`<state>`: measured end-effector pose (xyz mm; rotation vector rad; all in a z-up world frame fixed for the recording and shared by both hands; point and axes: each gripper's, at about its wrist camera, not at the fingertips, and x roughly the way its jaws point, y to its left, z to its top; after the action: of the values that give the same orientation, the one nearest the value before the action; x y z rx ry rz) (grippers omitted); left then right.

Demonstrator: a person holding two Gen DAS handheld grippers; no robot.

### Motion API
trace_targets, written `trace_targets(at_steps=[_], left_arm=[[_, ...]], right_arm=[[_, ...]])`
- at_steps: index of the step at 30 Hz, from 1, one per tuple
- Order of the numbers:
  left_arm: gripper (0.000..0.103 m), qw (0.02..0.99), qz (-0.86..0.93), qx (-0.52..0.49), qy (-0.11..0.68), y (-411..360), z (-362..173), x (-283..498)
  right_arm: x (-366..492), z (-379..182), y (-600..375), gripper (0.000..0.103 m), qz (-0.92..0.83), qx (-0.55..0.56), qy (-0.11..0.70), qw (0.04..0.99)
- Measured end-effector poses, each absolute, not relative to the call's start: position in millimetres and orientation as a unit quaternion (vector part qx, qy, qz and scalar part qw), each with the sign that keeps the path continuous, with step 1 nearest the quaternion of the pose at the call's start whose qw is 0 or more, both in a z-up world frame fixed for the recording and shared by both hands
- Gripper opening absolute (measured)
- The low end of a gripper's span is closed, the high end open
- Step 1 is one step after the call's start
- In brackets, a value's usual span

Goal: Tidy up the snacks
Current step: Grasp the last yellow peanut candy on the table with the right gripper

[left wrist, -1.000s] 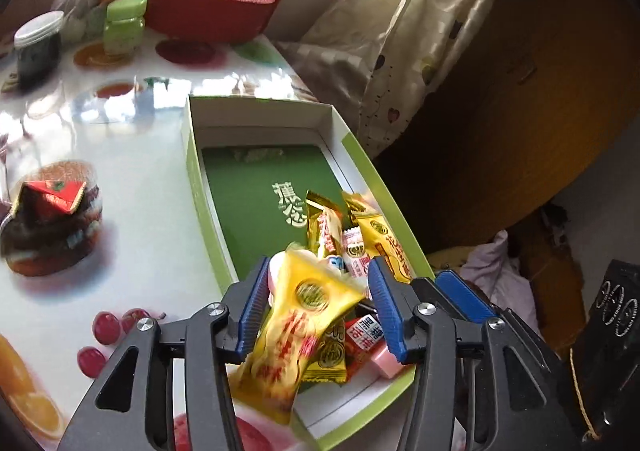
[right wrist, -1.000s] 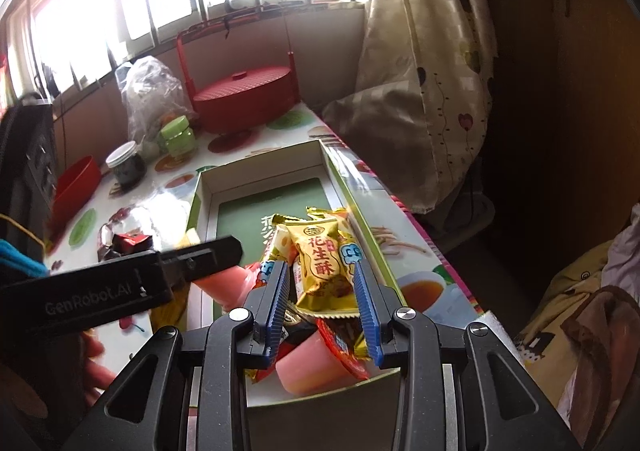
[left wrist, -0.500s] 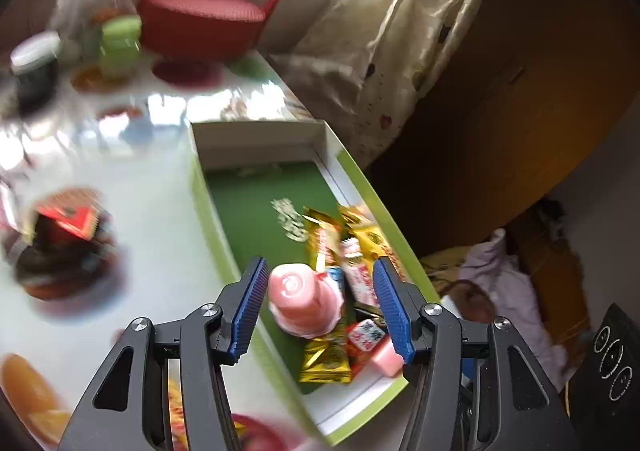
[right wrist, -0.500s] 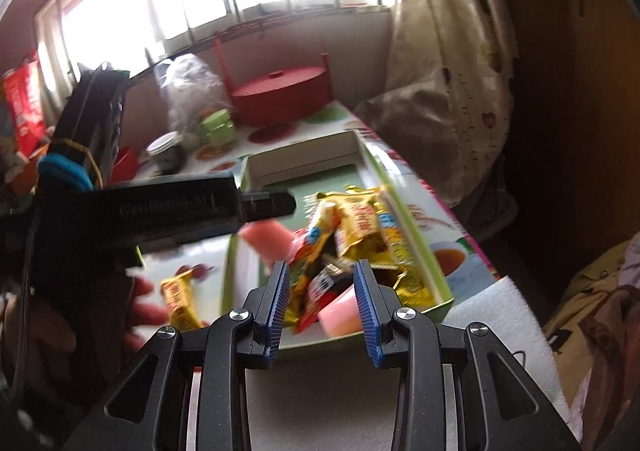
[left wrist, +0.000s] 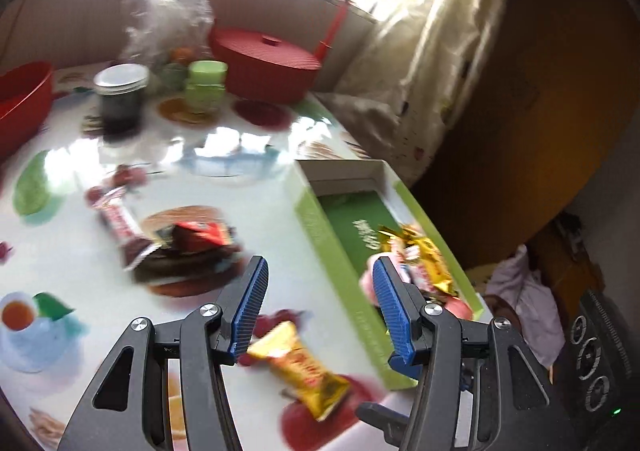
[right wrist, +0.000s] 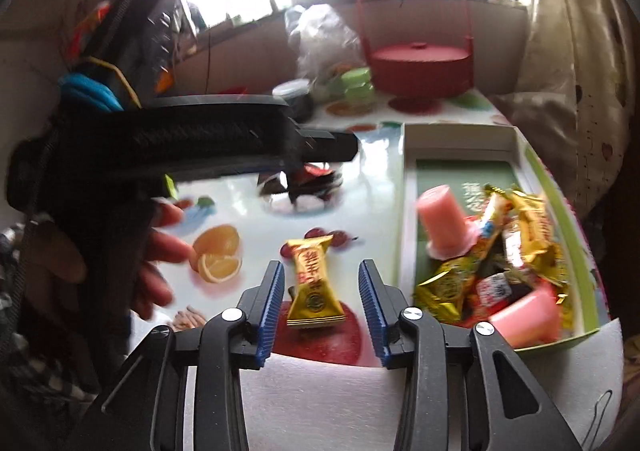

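A green-edged box (left wrist: 328,239) holds several wrapped snacks (right wrist: 516,239) and a pink jelly cup (right wrist: 444,223). A yellow wrapped snack (left wrist: 304,367) lies on the fruit-print table left of the box; it also shows in the right wrist view (right wrist: 314,283). A red-wrapped snack (left wrist: 198,235) and a snack bar (left wrist: 118,217) lie further left. My left gripper (left wrist: 316,307) is open and empty above the table beside the box. My right gripper (right wrist: 320,311) is open and empty, with the yellow snack just ahead between its fingers.
A red lidded basket (left wrist: 266,65), a green cup (left wrist: 206,85), a dark jar (left wrist: 120,97), a clear bag (left wrist: 168,11) and a red bowl (left wrist: 22,103) stand at the table's far side. A curtain (left wrist: 420,63) hangs right. White foam (right wrist: 320,399) lies at the near edge.
The left gripper dropped the yellow snack onto the table, opened and swung left away from the box. The right gripper pulled back and left, now facing that snack.
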<state>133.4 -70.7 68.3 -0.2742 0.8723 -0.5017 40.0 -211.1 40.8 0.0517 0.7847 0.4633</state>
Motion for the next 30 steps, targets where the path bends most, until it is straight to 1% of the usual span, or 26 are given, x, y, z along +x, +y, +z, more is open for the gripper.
trace_targets(at_steps=[3,11,12,15,16,18,23,24,25,26,30], left_arm=[[0.056,0.873,-0.220,-0.132,0.416,-53.6,64.4,131.8],[0.056,0.870,-0.196,-0.151,0.427,-29.9,51.2,131.8],[0.056,0.868,-0.193,-0.154,0.431,-27.6,48.7,133.3],[0.056,0.868,-0.185,-0.157,0.433,-23.4,45.6,133.3],[0.056,0.868,-0.184,-0.159,0.433,-22.8,45.0,133.2],[0.056,0.868,-0.182,-0.158,0.434,-22.7,44.7,133.8],[0.056,0.869,-0.180,-0.157,0.432,-21.8,46.4,132.9],[0.056,0.869,-0.181,-0.159,0.432,-20.8,46.8,132.9],[0.056,0.870,-0.180,-0.159,0.431,-19.9,47.4,132.7],[0.056,0.870,-0.179,-0.159,0.430,-18.8,47.9,132.5],[0.056,0.871,-0.173,-0.162,0.430,-14.5,47.5,131.8]], right_arm=[[47.5,32.1,-191.8,0.042,0.218,-0.003,0.397,0.892],[66.6,7.6,-165.1,0.042,0.181,-0.064,0.428,0.883],[67.1,4.7,-163.1,0.035,0.178,-0.068,0.430,0.883],[68.1,-0.6,-160.7,0.026,0.166,-0.082,0.430,0.883],[67.7,0.0,-161.3,0.026,0.166,-0.081,0.429,0.884],[67.5,3.2,-165.2,0.021,0.178,-0.065,0.427,0.884],[61.4,20.0,-173.1,0.020,0.184,-0.039,0.404,0.895],[60.0,25.7,-177.6,0.016,0.186,-0.028,0.396,0.899],[58.9,30.3,-180.5,0.008,0.186,-0.021,0.390,0.901],[58.0,35.4,-185.0,0.005,0.182,-0.015,0.384,0.905],[57.2,49.3,-202.4,0.005,0.189,0.014,0.376,0.907]])
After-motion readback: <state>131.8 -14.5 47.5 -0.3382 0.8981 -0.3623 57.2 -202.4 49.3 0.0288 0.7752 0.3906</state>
